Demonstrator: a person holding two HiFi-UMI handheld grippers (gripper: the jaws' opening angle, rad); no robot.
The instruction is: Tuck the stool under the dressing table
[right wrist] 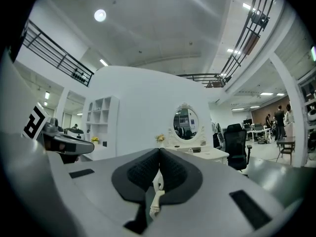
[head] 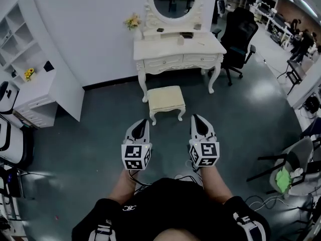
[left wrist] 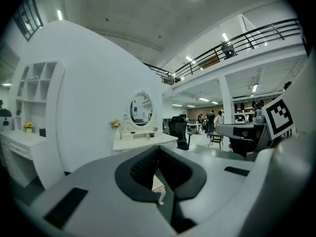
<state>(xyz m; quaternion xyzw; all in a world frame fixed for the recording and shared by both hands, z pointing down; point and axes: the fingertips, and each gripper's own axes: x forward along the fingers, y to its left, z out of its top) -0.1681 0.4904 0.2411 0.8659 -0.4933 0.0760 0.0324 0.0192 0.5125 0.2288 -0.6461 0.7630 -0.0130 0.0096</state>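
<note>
As the head view looks down, the cream stool (head: 166, 99) stands on the grey floor just in front of the white dressing table (head: 178, 49), out from under it; the left gripper (head: 142, 122) and right gripper (head: 198, 118) are held side by side short of the stool, touching nothing; a black office chair (head: 239, 31) stands right of the table. Left gripper view: jaws closed tip to tip, nothing gripped; a stool leg shows beyond them. Right gripper view: jaws likewise closed and empty; a stool leg shows past them, the table farther back.
</note>
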